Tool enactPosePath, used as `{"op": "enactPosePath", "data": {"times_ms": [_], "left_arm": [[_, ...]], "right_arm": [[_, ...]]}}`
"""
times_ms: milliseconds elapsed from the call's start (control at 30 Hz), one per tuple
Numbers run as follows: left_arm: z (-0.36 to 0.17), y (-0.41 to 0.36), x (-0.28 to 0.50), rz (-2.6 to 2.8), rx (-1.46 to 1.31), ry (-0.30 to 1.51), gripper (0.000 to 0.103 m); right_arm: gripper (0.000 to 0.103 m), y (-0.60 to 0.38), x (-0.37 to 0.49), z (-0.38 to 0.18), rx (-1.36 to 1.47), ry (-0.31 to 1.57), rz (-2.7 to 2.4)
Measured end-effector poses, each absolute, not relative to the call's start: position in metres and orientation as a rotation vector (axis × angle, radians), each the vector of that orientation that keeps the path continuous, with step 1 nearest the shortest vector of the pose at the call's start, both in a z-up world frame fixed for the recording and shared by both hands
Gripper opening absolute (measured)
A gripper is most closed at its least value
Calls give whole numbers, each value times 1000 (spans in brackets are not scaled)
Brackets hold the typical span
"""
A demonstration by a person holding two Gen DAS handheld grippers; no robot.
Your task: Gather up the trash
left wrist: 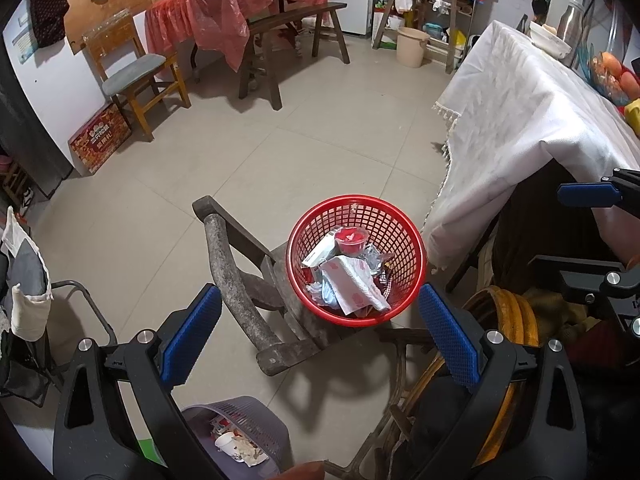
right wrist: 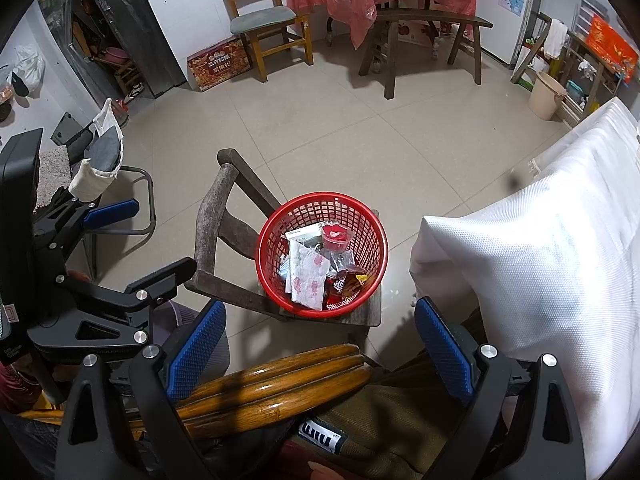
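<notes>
A red mesh basket (left wrist: 400, 216) stands on the seat of an old wooden chair (left wrist: 232, 276). It holds trash: a printed white napkin (left wrist: 354, 286), a red cup (left wrist: 351, 238), a small box and wrappers. It also shows in the right wrist view (right wrist: 362, 216), with the napkin (right wrist: 308, 280) and cup (right wrist: 336, 238). My left gripper (left wrist: 320, 328) is open and empty, above and in front of the basket. My right gripper (right wrist: 320, 344) is open and empty, above a bamboo chair arm (right wrist: 272, 392). Each gripper shows at the edge of the other's view.
A table with a white cloth (left wrist: 520, 120) stands to the right of the basket, also in the right wrist view (right wrist: 552, 264). A grey mesh bin (left wrist: 248, 436) with trash sits on the floor below my left gripper. A bench (left wrist: 288, 36), wooden chair (left wrist: 132, 76) and bucket (left wrist: 412, 46) stand further back.
</notes>
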State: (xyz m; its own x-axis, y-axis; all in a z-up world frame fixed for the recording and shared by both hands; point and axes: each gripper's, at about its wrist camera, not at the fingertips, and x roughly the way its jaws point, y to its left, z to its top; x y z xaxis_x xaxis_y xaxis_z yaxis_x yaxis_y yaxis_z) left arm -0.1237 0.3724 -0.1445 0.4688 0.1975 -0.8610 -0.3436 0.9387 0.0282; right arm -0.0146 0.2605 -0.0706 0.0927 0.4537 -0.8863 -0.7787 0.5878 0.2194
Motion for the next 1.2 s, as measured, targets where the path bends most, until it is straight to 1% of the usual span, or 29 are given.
{"op": "enactPosePath", "data": {"times_ms": [1200], "left_arm": [[-144, 369, -116, 323, -147, 1032, 95]], "right_arm": [[93, 260, -15, -72, -344, 1154, 942]]}}
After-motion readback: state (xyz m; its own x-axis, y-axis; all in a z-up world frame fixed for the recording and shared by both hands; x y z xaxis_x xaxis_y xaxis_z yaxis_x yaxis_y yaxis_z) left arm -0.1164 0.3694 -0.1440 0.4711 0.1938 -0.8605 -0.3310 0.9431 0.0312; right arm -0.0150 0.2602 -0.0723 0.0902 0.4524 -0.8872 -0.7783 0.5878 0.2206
